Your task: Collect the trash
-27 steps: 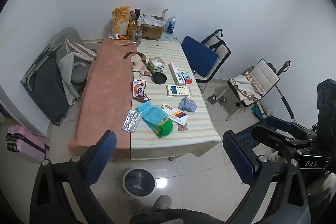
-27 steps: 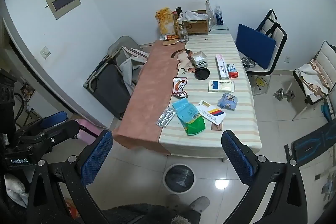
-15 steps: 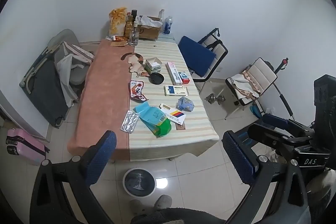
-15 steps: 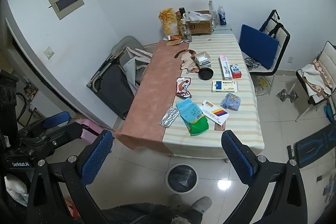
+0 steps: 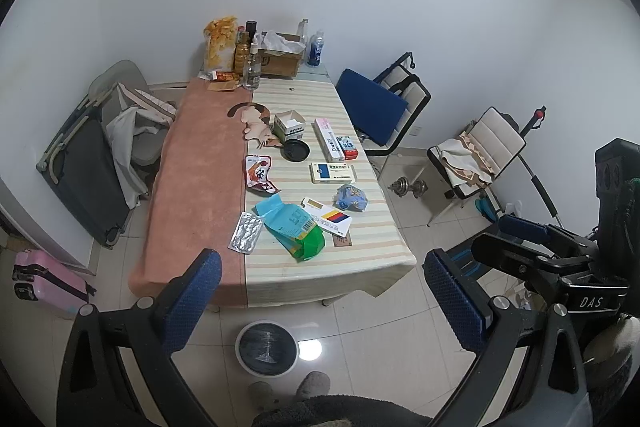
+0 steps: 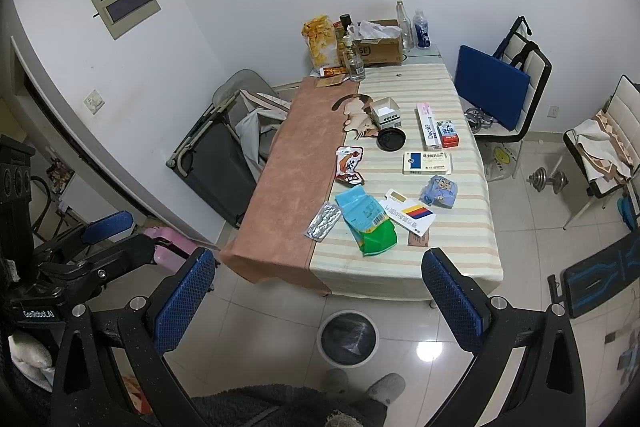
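A table (image 5: pixel 200 187) (image 6: pixel 460 239) carries litter: a green and blue wrapper (image 5: pixel 294 227) (image 6: pixel 368 223), a silver blister pack (image 5: pixel 246 231) (image 6: pixel 324 221), a red snack wrapper (image 5: pixel 260 175) (image 6: pixel 349 165), a crumpled blue packet (image 5: pixel 351 197) (image 6: pixel 439 191) and several medicine boxes (image 5: pixel 333 173) (image 6: pixel 427 163). A round bin (image 5: pixel 267 347) (image 6: pixel 348 339) stands on the floor before the table. My left gripper (image 5: pixel 320 301) and right gripper (image 6: pixel 318 297) are open and empty, held high above the floor, well short of the table.
Bottles, a chip bag (image 5: pixel 219 43) and a cardboard box (image 5: pixel 280 59) stand at the table's far end. Chairs (image 5: pixel 384 107) and dumbbells (image 5: pixel 408 187) are on the right, a folded cot (image 5: pixel 84 163) and pink suitcase (image 5: pixel 44 279) on the left. My slippers (image 5: pixel 312 383) show below.
Both grippers have drifted slightly back and up, so the table sits a little lower and smaller in view. Nothing on the table has moved.
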### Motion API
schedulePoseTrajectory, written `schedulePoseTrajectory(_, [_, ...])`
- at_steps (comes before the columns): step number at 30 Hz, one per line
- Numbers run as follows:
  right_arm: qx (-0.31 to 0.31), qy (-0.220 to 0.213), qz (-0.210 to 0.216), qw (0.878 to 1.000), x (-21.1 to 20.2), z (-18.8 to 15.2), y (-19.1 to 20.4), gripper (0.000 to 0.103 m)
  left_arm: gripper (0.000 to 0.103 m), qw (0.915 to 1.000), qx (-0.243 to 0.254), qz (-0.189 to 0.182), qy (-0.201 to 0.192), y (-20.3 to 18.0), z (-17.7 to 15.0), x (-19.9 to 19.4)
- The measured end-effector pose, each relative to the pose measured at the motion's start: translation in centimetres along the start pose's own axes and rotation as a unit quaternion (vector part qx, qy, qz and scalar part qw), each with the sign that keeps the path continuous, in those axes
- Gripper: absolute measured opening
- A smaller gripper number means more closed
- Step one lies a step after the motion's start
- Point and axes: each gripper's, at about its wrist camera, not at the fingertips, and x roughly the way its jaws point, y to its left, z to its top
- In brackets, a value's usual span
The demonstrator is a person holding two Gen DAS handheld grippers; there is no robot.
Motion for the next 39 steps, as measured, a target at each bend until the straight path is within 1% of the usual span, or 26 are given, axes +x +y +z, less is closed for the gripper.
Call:
schedulePoseTrajectory(28, [-0.002,-0.001,0.001,1.0,-0.36,-0.26,0.24,0.103,0.103,1.0,0.001,-0.002,-0.004,-0.84,-0.18,-0.69])
schedulePoseTrajectory(39, [-0.003,0.0,0.001,1.0,-0.53,-0.47,0.57,0.103,0.103,1.0,0.001,-0.003,-0.005,-0.59,-0.49,-0.64])
